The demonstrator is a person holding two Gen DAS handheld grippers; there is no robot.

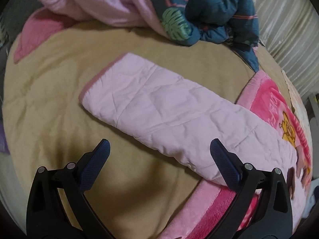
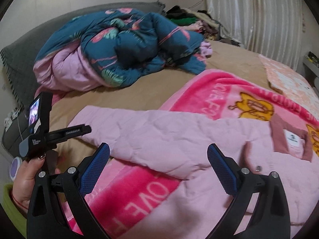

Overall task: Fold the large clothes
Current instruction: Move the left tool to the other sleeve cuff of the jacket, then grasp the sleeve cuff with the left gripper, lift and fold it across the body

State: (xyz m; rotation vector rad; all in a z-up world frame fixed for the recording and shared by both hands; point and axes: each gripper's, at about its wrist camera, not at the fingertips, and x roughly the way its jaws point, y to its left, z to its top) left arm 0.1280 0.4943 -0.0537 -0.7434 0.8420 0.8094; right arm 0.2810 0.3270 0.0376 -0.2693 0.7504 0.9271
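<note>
A pale pink quilted garment lies flat on the bed; its long sleeve (image 1: 163, 107) stretches across the tan bedspread, and its body with a dusty-pink collar and white label (image 2: 291, 139) shows in the right wrist view (image 2: 169, 139). My left gripper (image 1: 159, 151) is open and empty, hovering just above the sleeve's near edge. My right gripper (image 2: 158, 155) is open and empty above the garment's body. The left gripper's handle (image 2: 37, 131), held by a hand, shows at the left of the right wrist view.
A bright pink cartoon blanket (image 2: 229, 95) lies under the garment. A crumpled teal-and-pink duvet (image 2: 123, 45) is heaped at the head of the tan bed (image 1: 49, 99). A grey pillow (image 2: 22, 59) and piled clothes (image 2: 189, 18) lie behind; a curtain (image 2: 259, 14) hangs at right.
</note>
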